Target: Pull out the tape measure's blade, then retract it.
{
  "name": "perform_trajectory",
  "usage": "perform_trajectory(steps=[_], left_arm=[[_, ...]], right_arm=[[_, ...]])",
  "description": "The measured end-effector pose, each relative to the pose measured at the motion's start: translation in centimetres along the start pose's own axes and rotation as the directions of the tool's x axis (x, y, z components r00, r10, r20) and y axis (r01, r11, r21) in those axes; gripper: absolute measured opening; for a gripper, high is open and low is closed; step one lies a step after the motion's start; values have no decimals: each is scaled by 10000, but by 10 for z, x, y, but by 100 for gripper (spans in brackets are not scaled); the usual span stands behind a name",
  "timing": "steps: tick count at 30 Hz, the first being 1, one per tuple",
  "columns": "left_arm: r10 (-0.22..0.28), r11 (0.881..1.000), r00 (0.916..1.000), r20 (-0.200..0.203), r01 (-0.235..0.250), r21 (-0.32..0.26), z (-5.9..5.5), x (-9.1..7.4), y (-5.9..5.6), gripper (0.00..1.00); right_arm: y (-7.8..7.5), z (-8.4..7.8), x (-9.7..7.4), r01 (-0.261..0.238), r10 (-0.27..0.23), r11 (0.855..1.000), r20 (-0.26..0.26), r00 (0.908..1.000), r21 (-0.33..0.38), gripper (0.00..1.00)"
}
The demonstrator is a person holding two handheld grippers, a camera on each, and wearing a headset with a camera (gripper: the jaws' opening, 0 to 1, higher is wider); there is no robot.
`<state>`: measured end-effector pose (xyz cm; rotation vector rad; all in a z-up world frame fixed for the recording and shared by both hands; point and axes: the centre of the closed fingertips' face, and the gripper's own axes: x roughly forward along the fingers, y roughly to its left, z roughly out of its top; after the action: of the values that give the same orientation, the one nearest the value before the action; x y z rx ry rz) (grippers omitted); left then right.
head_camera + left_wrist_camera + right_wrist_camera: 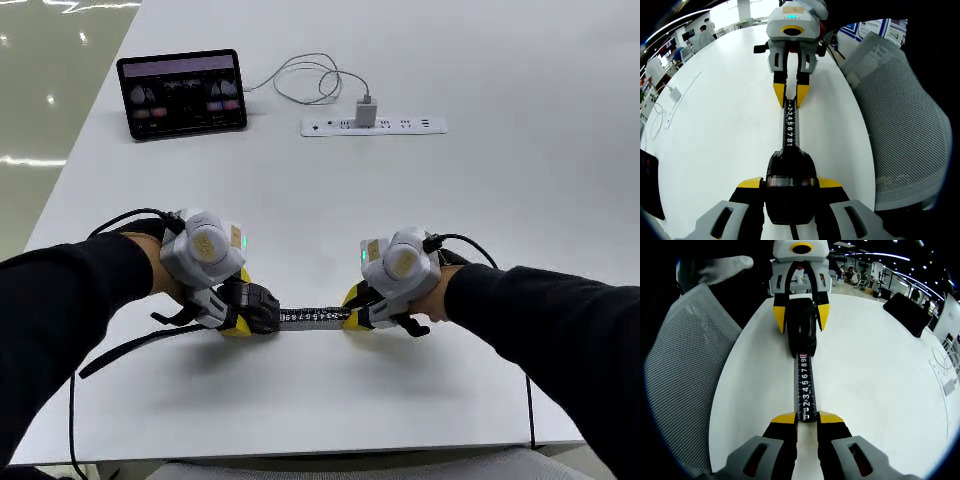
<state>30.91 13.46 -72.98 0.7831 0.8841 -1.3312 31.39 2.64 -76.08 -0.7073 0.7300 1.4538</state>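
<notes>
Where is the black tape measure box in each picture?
Head view: case low, left of centre, in the left claw.
Left gripper view: bottom centre, between that view's own claw tips.
Right gripper view: top centre, at the blade's far end.
Shared landmark: the numbered blade from case to right claw.

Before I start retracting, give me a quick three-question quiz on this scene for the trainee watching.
1. True or false: the right gripper is shut on the blade at its tip.
2. What does the left gripper clamp? A) a screwdriver B) the tape measure case C) a cup
3. What is plugged into the power strip?
Key: 1 true; 2 B; 3 a white charger.
</notes>
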Motion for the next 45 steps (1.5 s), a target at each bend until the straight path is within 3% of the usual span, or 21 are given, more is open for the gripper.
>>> perform_trajectory(steps=[45], left_arm=[[34,10000,10000,-65,-34,4,-3,2,3,35]], right_arm=[[-1,-23,-18,143,-140,9998,-221,9997,137,9]])
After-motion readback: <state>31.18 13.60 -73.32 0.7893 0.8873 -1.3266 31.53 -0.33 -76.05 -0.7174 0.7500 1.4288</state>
